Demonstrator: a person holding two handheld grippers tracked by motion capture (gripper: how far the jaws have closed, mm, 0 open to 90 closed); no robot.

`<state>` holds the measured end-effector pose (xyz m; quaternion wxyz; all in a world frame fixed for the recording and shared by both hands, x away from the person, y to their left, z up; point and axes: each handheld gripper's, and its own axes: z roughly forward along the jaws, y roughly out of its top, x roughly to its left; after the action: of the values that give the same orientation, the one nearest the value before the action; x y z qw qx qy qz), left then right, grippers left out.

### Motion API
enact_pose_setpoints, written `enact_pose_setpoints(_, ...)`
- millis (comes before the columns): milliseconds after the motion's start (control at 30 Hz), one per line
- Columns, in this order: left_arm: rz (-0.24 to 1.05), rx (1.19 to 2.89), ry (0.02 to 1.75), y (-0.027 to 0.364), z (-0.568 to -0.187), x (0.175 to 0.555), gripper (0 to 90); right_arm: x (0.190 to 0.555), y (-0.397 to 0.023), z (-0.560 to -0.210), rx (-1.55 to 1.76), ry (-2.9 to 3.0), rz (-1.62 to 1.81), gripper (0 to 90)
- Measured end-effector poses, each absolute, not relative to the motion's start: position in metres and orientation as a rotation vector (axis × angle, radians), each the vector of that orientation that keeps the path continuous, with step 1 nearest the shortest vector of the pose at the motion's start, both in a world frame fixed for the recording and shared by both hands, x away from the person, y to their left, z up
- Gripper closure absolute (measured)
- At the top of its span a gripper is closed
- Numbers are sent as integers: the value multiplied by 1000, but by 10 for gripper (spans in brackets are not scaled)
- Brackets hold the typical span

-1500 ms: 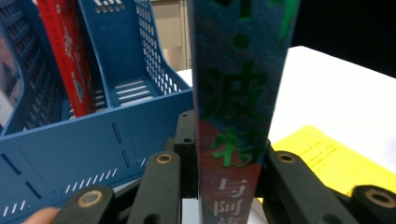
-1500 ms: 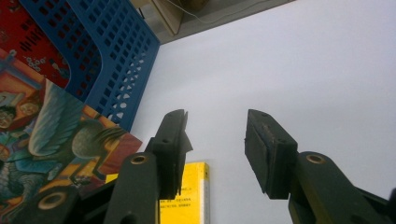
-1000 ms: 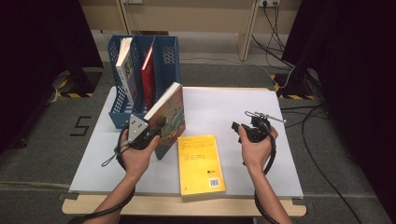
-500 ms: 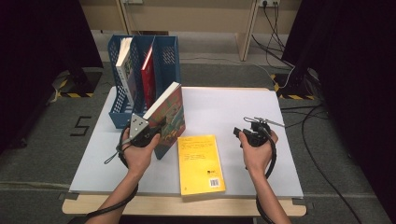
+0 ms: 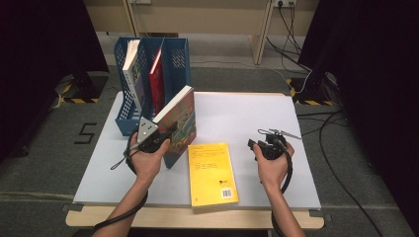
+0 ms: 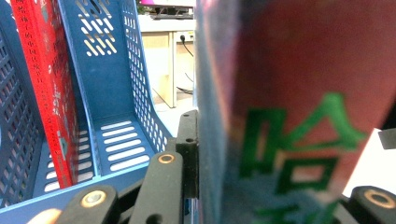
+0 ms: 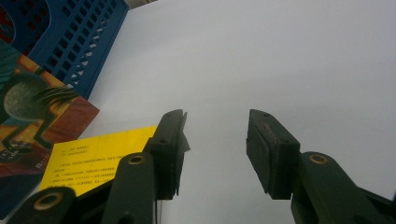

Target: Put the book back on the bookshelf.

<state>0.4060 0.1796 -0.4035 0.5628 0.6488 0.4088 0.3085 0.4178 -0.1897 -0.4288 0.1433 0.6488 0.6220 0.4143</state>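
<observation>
Right now the left tool is clamped on a thick paperback book with a colourful illustrated cover, its jaws having just been closing onto it. In the left gripper view one black pad presses flat against the book's spine side, and the cover, dark red with large green characters, fills the space between the jaws. The book stands on its lower edge on the white table, tilted, just in front of the blue three-slot magazine file. Its top corner leans toward the file's rightmost slot, which is empty in the left gripper view. A red book stands in the middle slot and a white-spined book in the left slot.

Over on the right, the right tool hangs above bare table, its jaws apart with nothing between them. A yellow booklet lies flat on the table between the two hands, just beside the standing book's lower edge and apart from the right tool.
</observation>
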Motion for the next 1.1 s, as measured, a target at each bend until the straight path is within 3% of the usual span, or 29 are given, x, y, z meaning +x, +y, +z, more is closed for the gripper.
enact_pose_setpoints(1100,721,1493,921,176,-347,409,740,416,-192,-433,1884,1782,1187,570)
